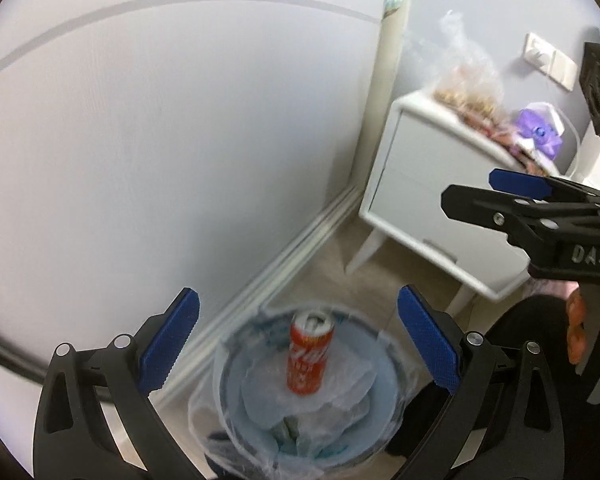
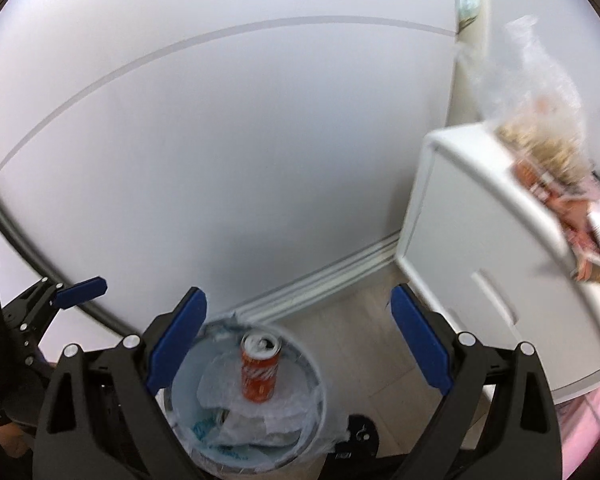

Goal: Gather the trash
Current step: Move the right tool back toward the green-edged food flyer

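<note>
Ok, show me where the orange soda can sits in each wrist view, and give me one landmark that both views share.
Left wrist: the orange soda can stands low at centre, upright in the lined bin, below the open left gripper.
Right wrist: the can sits low, left of centre, in the bin under the open right gripper.
Shared landmark: the white nightstand, at right in both.

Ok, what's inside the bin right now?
In the lined bin an orange can stands upright on crumpled clear plastic and paper. Whatever lies beneath that layer is covered. Both grippers, left and right, are open and empty.
</note>
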Motion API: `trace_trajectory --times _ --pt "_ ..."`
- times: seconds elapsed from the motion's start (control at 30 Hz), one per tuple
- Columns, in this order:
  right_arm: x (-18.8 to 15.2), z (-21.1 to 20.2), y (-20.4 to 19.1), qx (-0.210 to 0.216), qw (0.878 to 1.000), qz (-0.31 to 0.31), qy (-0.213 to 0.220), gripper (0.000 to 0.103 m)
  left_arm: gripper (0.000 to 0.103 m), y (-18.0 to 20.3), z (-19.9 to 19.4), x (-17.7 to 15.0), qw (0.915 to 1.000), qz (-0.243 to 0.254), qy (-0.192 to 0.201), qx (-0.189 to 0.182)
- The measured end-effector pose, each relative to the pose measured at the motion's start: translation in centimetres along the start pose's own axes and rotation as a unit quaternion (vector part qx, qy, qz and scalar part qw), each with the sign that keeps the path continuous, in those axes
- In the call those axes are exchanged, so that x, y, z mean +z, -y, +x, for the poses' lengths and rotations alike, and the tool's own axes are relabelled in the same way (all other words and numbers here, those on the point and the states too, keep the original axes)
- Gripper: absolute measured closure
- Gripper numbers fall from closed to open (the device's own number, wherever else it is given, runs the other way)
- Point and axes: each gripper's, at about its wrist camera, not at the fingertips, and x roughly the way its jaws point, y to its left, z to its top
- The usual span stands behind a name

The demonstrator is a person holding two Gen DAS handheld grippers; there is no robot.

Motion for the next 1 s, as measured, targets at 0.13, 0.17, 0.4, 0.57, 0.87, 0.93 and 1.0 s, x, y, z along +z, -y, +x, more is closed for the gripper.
trace_trajectory --times 0.13,0.17,0.4,0.57,0.87,0.93,1.0 --pt "1.9 -2.3 2.2 -0.016 0.999 0.016 0.029 0.013 0.006 1.8 -0.9 2.7 0.9996 0.014 0.021 -0.012" --pt "2.3 -2.9 2.6 -0.022 0.999 0.017 0.034 0.013 0.006 2.3 -1.0 3.2 0.9994 0.016 0.024 -0.016" --pt "3.5 -6.6 6.4 -0.067 0.995 0.015 0.069 0.013 0.006 7.0 -1.2 6.7 0.9968 0.046 0.044 -0.047" --pt "3.0 -8.8 10.2 -0.092 0.992 0.038 0.080 0.013 0.006 11.0 -0.6 8.8 0.9935 0.068 0.048 -0.077" --pt "0.0 -12.9 19.7 -0.172 0.976 0.103 0.083 0.013 0.006 19.6 0.2 11.1 0.9804 0.147 0.061 -0.116" --pt "-0.7 -13.6 21.3 -0.182 0.973 0.113 0.082 0.013 0.006 21.5 0.5 11.4 0.9768 0.160 0.060 -0.129" --pt "-1.6 -14.6 22.9 -0.192 0.970 0.124 0.082 0.013 0.006 23.3 0.9 11.7 0.9734 0.170 0.058 -0.142"
